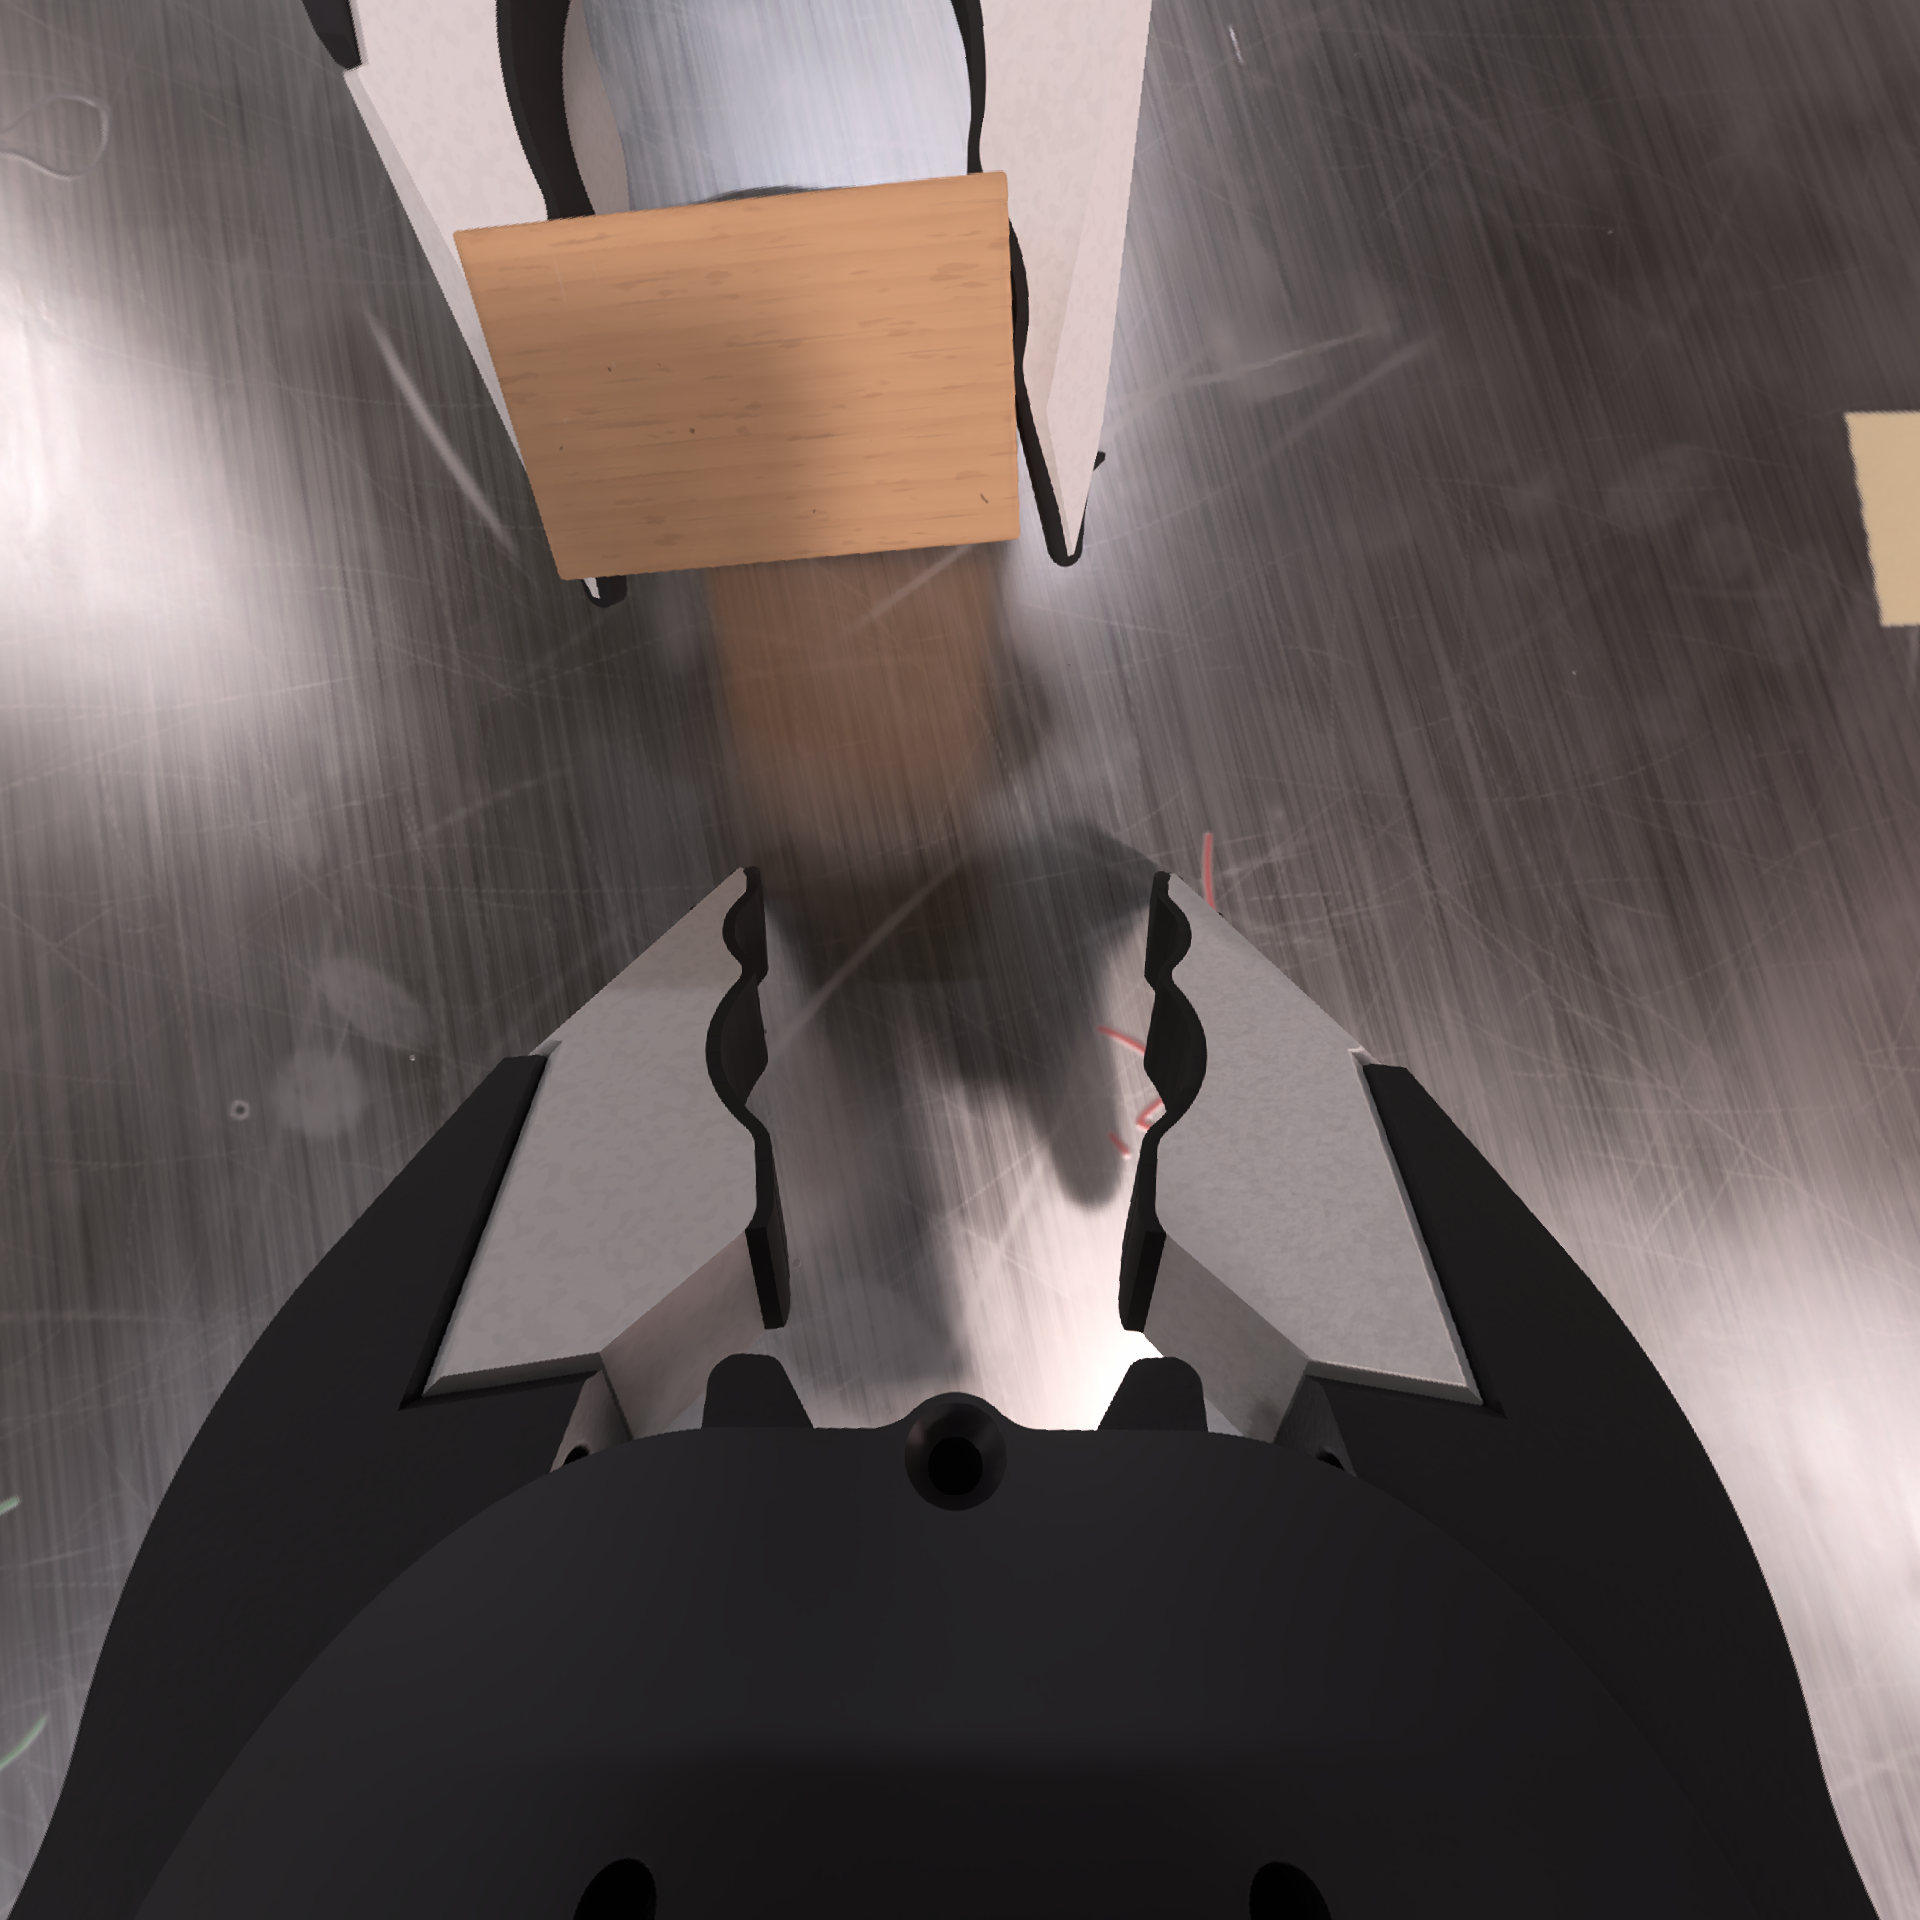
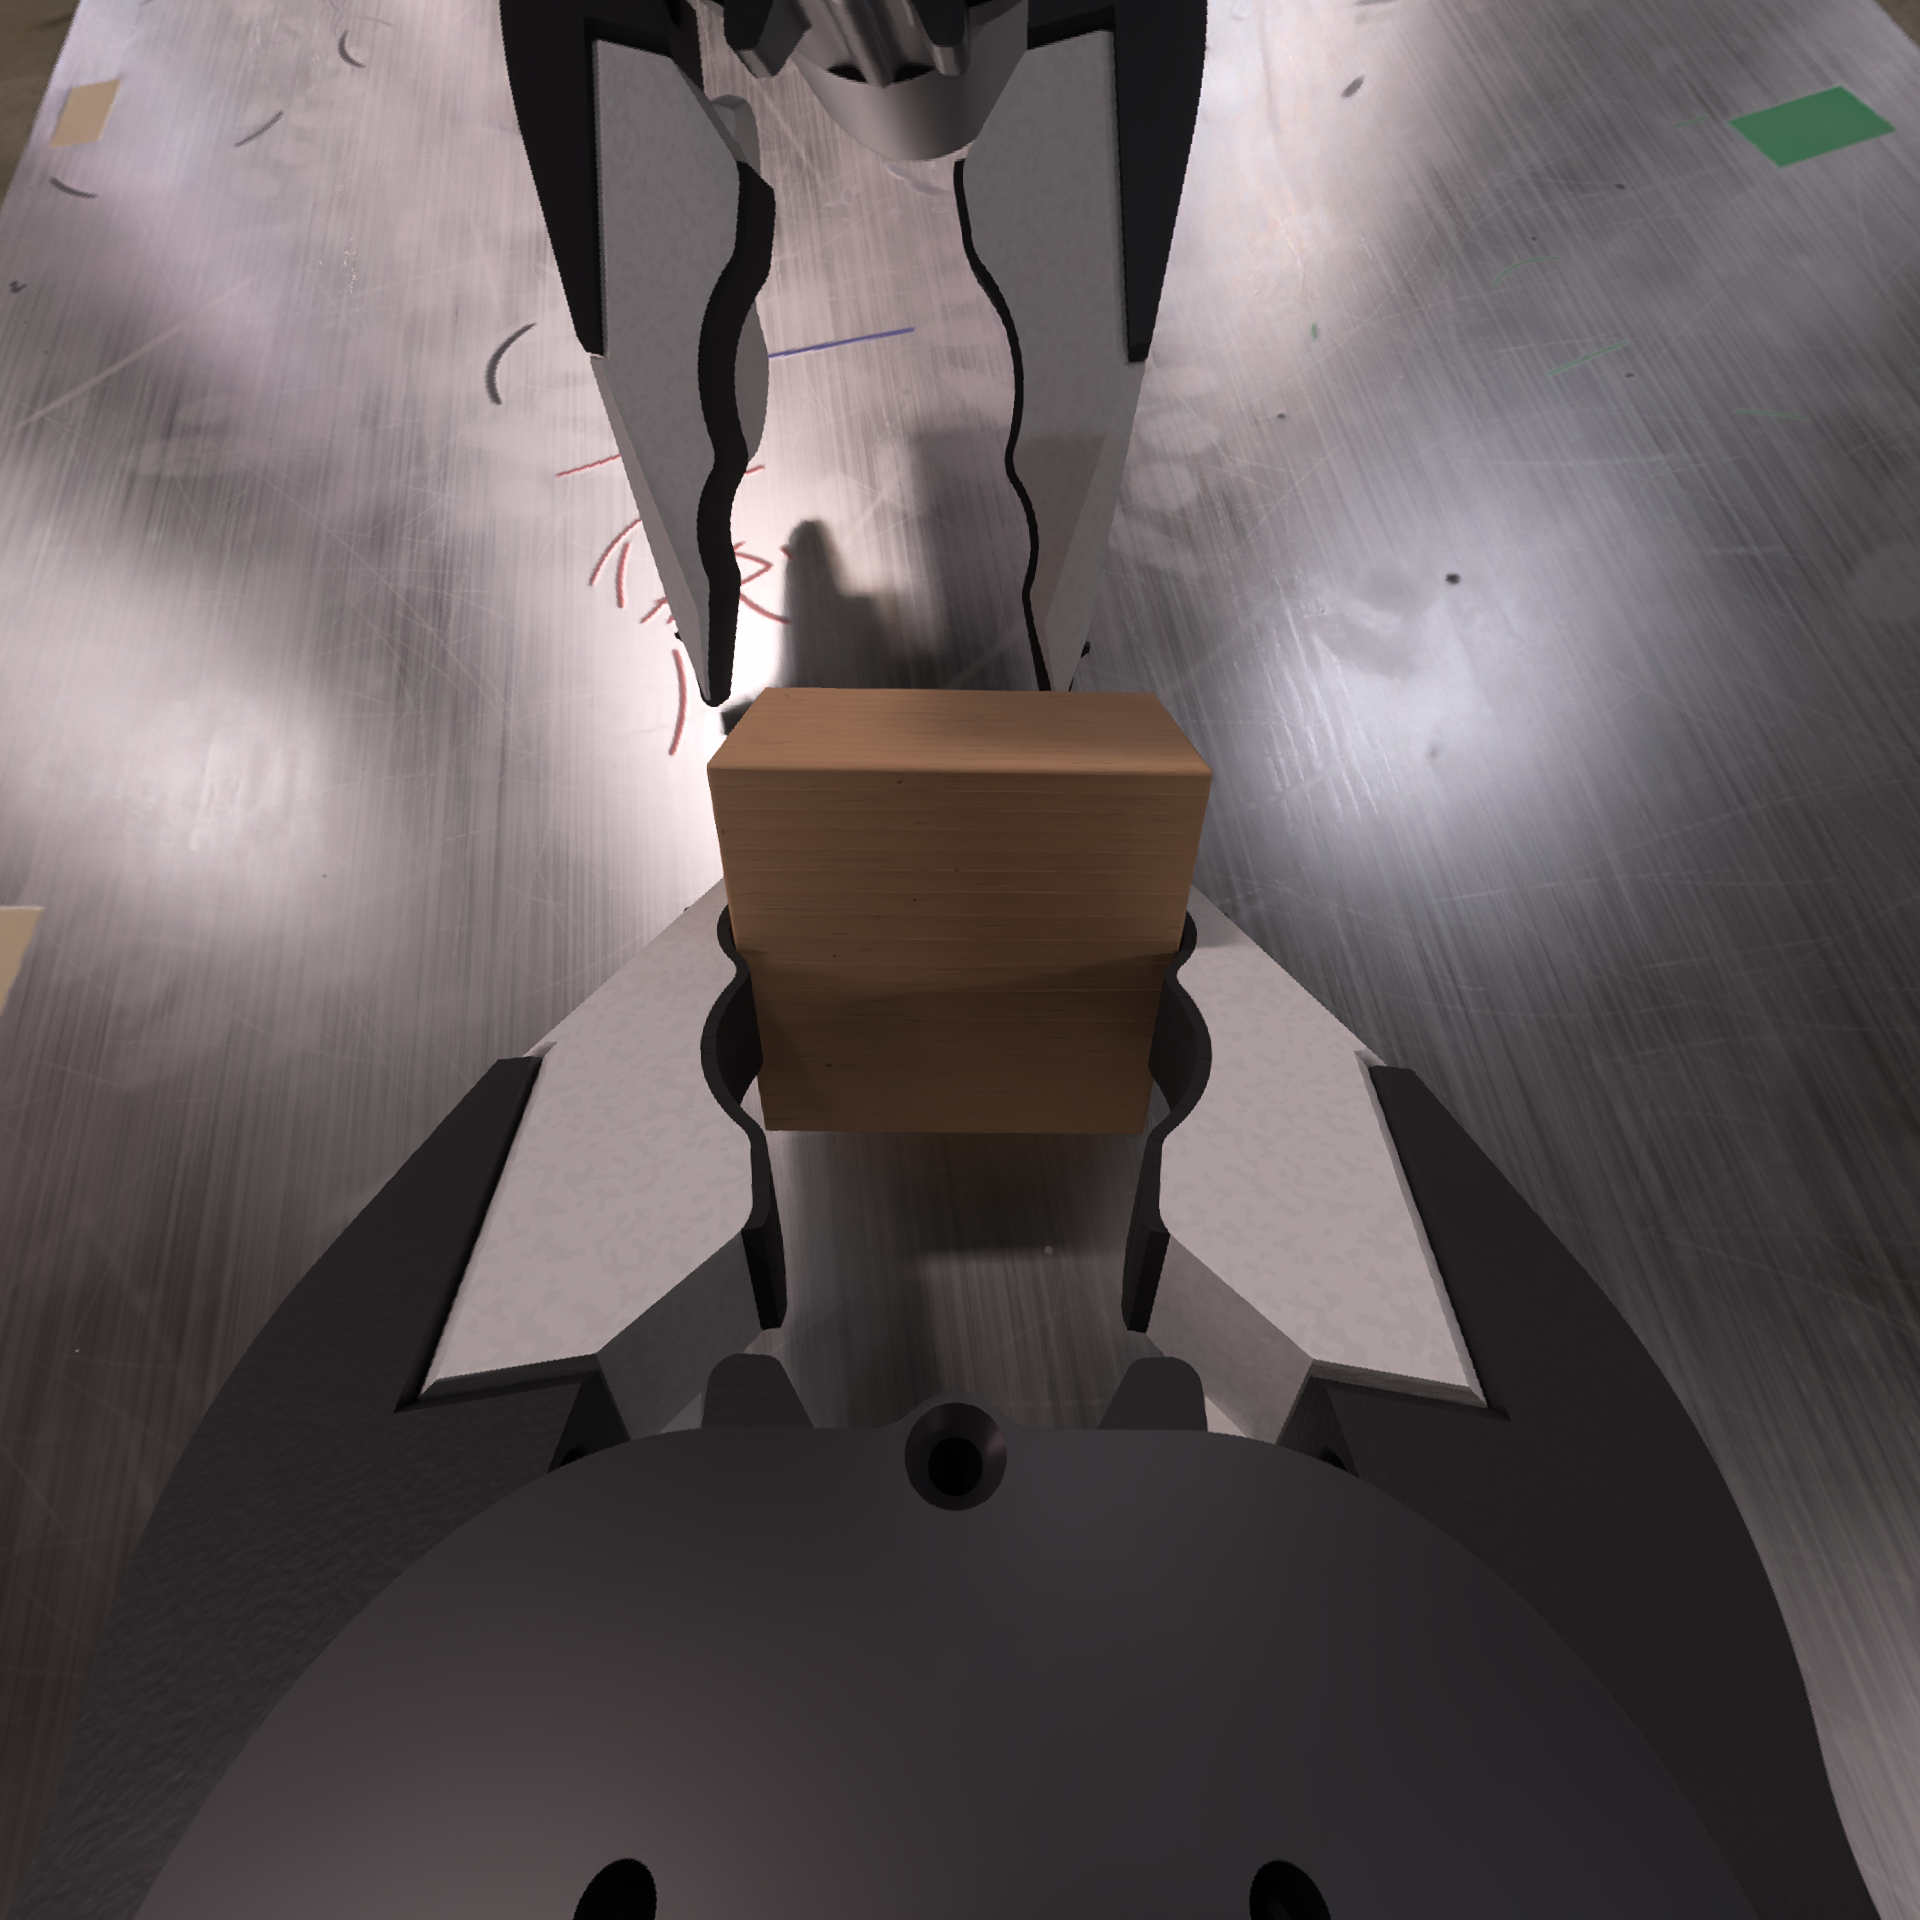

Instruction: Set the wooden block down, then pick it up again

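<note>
The wooden block (image 2: 956, 894) is a light brown cube held between the fingers of my right gripper (image 2: 956, 914), a little above the brushed metal table (image 2: 1507, 727), with its shadow underneath. In the left wrist view the block (image 1: 748, 384) sits ahead between the right gripper's white fingers (image 1: 836, 571), and its blurred reflection lies on the metal below. My left gripper (image 1: 954, 883) is open and empty, short of the block. In the right wrist view the left gripper (image 2: 888, 681) points down just beyond the block's far edge, jaws apart.
Red scribbles (image 2: 644, 582) mark the scratched metal beside the left gripper. A green patch (image 2: 1808, 125) lies far right, a tan patch (image 2: 88, 109) far left. Another tan patch (image 1: 1886, 520) shows at the right edge of the left wrist view.
</note>
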